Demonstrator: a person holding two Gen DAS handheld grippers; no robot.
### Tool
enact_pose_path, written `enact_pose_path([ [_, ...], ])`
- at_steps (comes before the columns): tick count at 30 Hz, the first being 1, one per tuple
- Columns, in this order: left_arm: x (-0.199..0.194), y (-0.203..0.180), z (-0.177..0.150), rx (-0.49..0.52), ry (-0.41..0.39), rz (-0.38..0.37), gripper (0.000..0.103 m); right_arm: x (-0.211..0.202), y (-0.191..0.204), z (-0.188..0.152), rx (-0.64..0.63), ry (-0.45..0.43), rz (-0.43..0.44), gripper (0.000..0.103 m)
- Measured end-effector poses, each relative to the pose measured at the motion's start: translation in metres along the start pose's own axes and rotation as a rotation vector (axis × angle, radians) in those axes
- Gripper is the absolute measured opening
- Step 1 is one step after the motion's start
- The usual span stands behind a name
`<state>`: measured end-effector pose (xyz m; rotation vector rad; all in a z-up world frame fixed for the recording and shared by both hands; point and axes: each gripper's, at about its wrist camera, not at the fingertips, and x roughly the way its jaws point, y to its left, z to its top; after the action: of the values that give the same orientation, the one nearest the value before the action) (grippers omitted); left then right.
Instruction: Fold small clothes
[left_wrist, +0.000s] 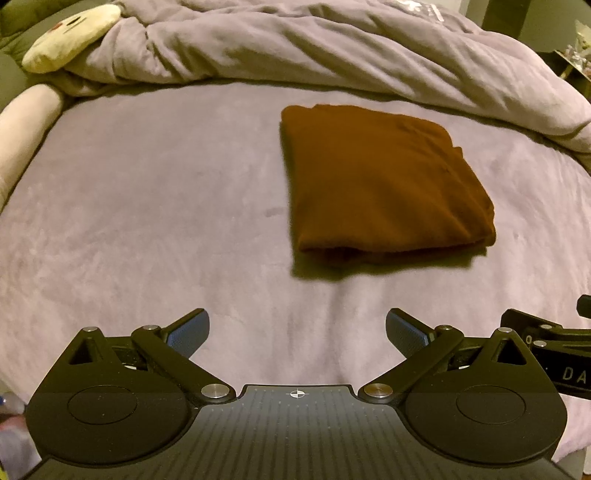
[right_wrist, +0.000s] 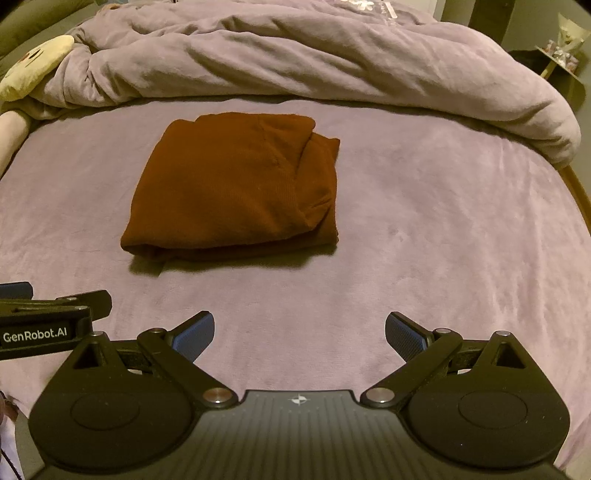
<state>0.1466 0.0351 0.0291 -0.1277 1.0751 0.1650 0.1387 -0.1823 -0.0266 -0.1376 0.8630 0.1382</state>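
Since the brown garment (left_wrist: 384, 181) is already lying folded on the bed (left_wrist: 147, 221), you're wrapping up: left gripper (left_wrist: 297, 332) and right gripper (right_wrist: 299, 334) are both hanging spread and empty, well short of it. If tidying, come in low at 6 o'clock. Open sheet all round; bunched duvet (right_wrist: 332, 55) crowding 12.

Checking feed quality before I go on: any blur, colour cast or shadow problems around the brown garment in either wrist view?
Left wrist: dim warm cast, fisheye bends the bed edge, folded brown garment slightly soft, dark shadow at its near edge. Right wrist: same cast, garment sharper, folds readable, shadow at its near edge too. No glare.
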Motion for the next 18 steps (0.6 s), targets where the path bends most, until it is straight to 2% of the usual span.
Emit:
enact_pose_path([
  [18,-0.0018,0.0005,-0.0025,-0.004,0.000,-0.020,0.103,-0.0049,0.0028,-0.0001,-0.004,-0.009,-0.006,0.099],
])
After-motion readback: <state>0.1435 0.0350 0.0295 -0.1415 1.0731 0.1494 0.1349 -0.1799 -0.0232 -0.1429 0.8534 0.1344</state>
